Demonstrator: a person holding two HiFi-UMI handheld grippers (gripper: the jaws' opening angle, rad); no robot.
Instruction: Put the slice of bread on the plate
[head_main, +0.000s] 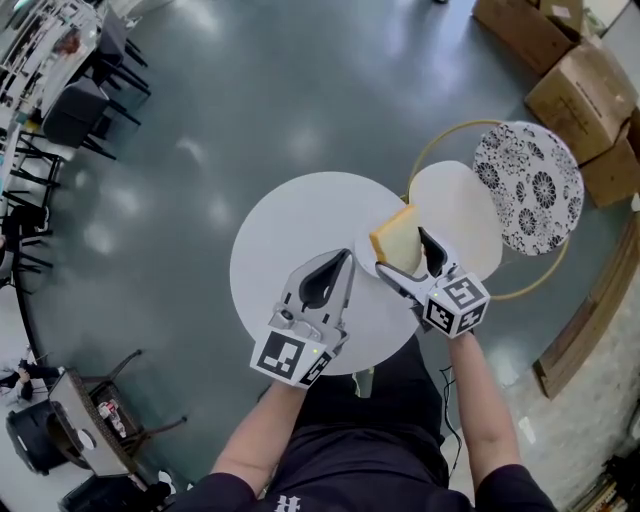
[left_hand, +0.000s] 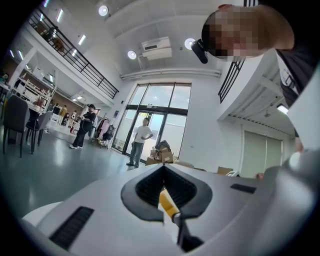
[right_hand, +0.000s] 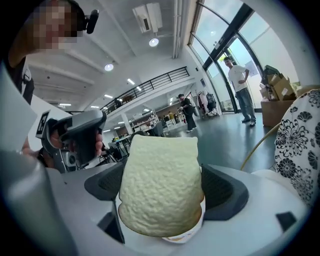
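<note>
1. Head view: I hold two grippers over one round white table (head_main: 290, 230).
2. My left gripper (head_main: 338, 268) hangs over the table's near half. Its jaws are together and it carries nothing.
3. My right gripper (head_main: 410, 255) is at the table's right edge, clamped on one slice of bread (head_main: 395, 240), which stands on edge and off the tabletop.
4. Just left of the bread I see one small pale rim on the table, which I take for the plate (head_main: 362, 252). The bread is not lying on it.
5. Beyond the table's right edge sit two more discs in a thin gold hoop (head_main: 530, 285): one plain cream disc (head_main: 465, 205) and one black-and-white patterned disc (head_main: 528, 187).
6. At least three cardboard boxes (head_main: 585, 85) line the top right corner.
7. Left gripper view: both dark pads (left_hand: 150, 192) meet along one line with nothing between them. Two people (left_hand: 142, 137) stand on the floor near the glass doors, and I count three round ceiling lights (left_hand: 131, 54).
8. Right gripper view: the one bread slice fills the middle, upright and pinched between my two dark pads (right_hand: 225, 192). My left gripper shows at the left, the patterned disc at the right edge, and two people stand far off.
</note>
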